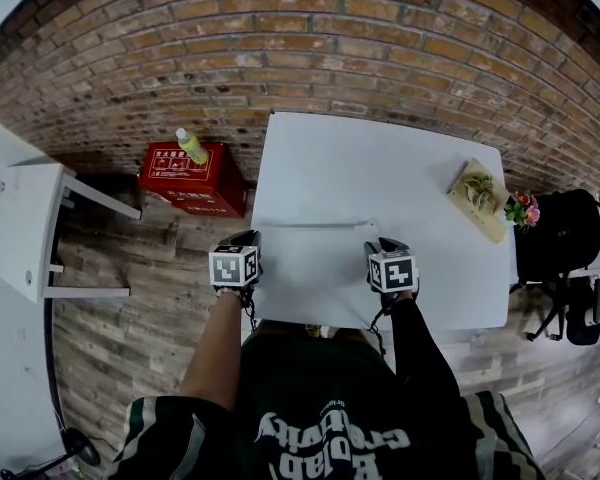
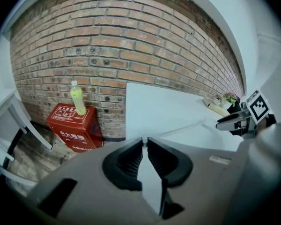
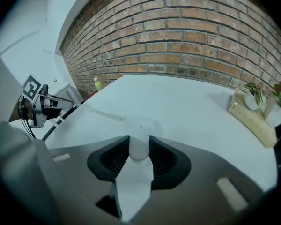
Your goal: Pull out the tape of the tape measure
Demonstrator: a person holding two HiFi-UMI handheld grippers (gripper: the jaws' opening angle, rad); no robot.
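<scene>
Head view: from above the person, looking steeply down on a white table (image 1: 380, 168) set against a brick wall (image 1: 280, 28). The left gripper (image 1: 245, 238) and right gripper (image 1: 385, 245) lie close below the camera. Left gripper view: from just behind its own jaws, facing the wall, with the right gripper off to its right. Right gripper view: likewise, with the left gripper off to its left. All three share the tabletop, the wall and the tape (image 1: 315, 225) stretched between the grippers.

Rough brick wall (image 1: 280, 28), matt white table (image 1: 380, 168), smooth white tape measure (image 3: 139, 146)
</scene>
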